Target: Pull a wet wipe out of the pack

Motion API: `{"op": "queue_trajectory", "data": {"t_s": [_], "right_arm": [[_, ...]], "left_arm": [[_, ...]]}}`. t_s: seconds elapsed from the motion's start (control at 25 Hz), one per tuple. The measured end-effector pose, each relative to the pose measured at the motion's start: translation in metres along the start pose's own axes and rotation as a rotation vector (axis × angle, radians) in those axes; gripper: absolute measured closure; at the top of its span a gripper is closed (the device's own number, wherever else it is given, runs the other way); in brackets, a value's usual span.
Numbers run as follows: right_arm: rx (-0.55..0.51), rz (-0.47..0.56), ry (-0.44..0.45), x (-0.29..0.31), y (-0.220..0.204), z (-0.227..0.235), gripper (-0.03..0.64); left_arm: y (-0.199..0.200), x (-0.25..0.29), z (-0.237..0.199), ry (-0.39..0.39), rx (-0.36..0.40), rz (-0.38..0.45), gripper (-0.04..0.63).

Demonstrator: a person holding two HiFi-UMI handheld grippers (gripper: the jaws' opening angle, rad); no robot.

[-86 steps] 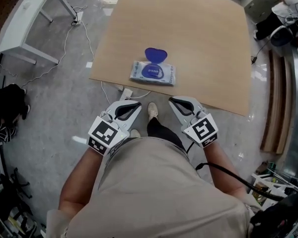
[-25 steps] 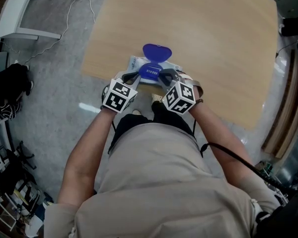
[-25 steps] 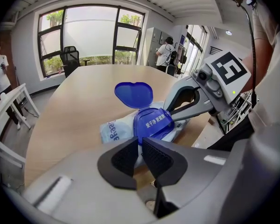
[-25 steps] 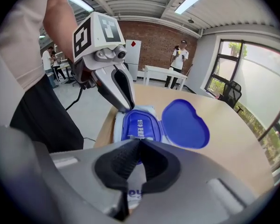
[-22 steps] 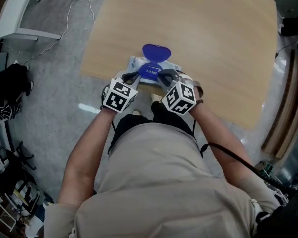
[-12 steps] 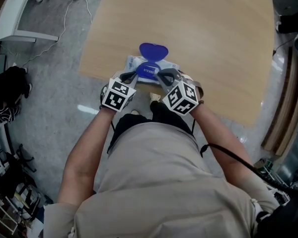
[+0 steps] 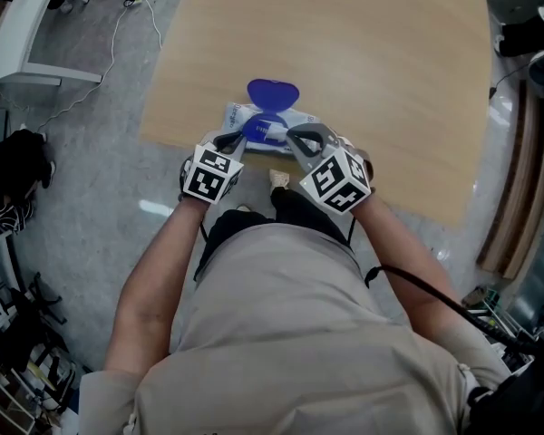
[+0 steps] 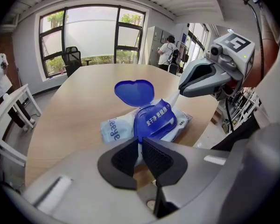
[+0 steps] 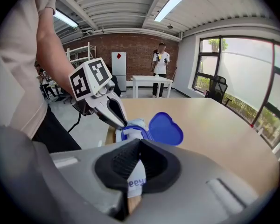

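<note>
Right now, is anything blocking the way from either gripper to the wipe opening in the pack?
Nothing covers it: the lid is flipped open. But the left gripper and the right gripper are each shut on the pack itself, so neither is free to reach in.

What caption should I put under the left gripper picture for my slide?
The left gripper and right gripper both pinch a wipes pack, its blue lid open.

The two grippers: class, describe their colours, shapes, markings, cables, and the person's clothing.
The left gripper and right gripper are grey, with tapered jaws lined by black ribbed pads. Each carries a white cube with black square markers. A black cable trails beside the right arm. The shirt is beige, short-sleeved.
</note>
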State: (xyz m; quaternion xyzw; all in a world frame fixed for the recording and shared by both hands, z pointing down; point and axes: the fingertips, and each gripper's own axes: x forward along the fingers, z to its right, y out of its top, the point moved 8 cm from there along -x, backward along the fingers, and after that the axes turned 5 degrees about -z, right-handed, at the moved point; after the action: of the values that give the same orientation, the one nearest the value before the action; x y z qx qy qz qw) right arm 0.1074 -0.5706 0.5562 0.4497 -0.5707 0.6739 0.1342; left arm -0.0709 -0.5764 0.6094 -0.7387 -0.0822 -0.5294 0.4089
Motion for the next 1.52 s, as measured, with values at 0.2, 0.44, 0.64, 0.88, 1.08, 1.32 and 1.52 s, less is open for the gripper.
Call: {"op": "queue_trajectory", "data": {"t_s": [0.2,0.44,0.64,0.88,1.08,1.32,1.52], "right_arm": [[0.027,0.033,-0.035,-0.021,0.008,0.002,0.613],[0.044,0.084,-0.071,-0.042,0.015,0.004,0.614],[0.06,0.122,-0.103,-0.063,0.022,0.005,0.614],[0.067,0.133,-0.149,-0.079,0.025,0.001,0.614],[0.078,0.148,-0.206,-0.1,0.033,-0.005,0.614],[0.121,0.191,-0.27,-0.138,0.045,-0.028,0.614],[0.164,0.232,-0.327,-0.164,0.056,-0.06,0.614]], "left_arm": [[0.001,-0.003,0.002,0.005,-0.002,-0.001,0.563],[-0.001,-0.003,0.002,0.01,0.006,-0.005,0.564],[-0.002,-0.003,0.004,0.006,0.0,-0.001,0.565],[-0.005,-0.005,0.005,0.003,-0.001,0.014,0.565],[-0.008,-0.015,0.005,-0.001,-0.003,0.048,0.563],[-0.014,-0.046,0.016,-0.005,0.04,0.11,0.563],[-0.022,-0.094,0.023,-0.012,0.04,0.218,0.563]]}}
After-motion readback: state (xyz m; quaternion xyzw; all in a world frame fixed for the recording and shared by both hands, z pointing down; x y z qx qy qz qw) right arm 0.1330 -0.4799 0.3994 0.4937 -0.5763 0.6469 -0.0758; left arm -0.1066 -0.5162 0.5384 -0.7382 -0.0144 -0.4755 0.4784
